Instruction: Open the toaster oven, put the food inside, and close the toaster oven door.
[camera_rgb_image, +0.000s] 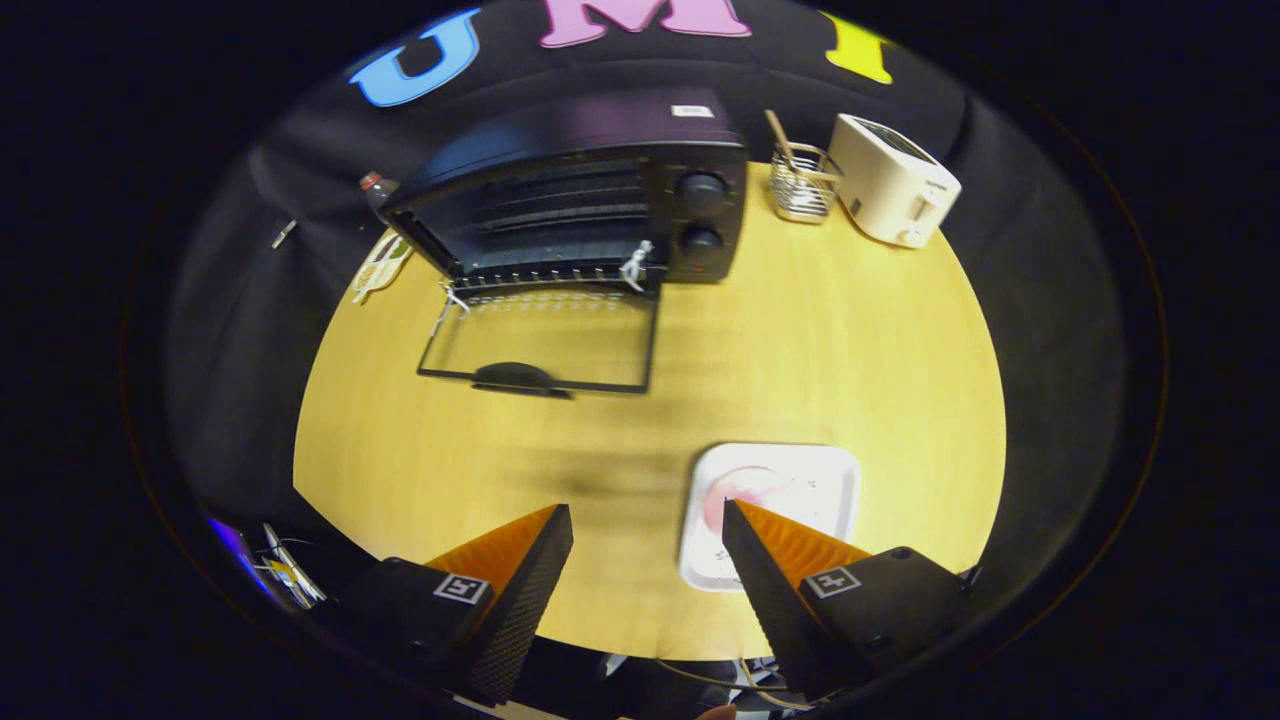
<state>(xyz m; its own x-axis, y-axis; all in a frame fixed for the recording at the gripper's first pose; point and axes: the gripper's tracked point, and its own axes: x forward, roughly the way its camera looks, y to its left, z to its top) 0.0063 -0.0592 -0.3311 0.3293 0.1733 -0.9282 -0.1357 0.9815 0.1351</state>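
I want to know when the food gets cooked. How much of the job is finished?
Done: the black toaster oven has its glass door folded down flat on the yellow wooden table. In hand: the gripper is open and holds nothing, one finger over the white square plate, which shows a blurry pinkish item I cannot identify. Left: put the food inside, then close the door.
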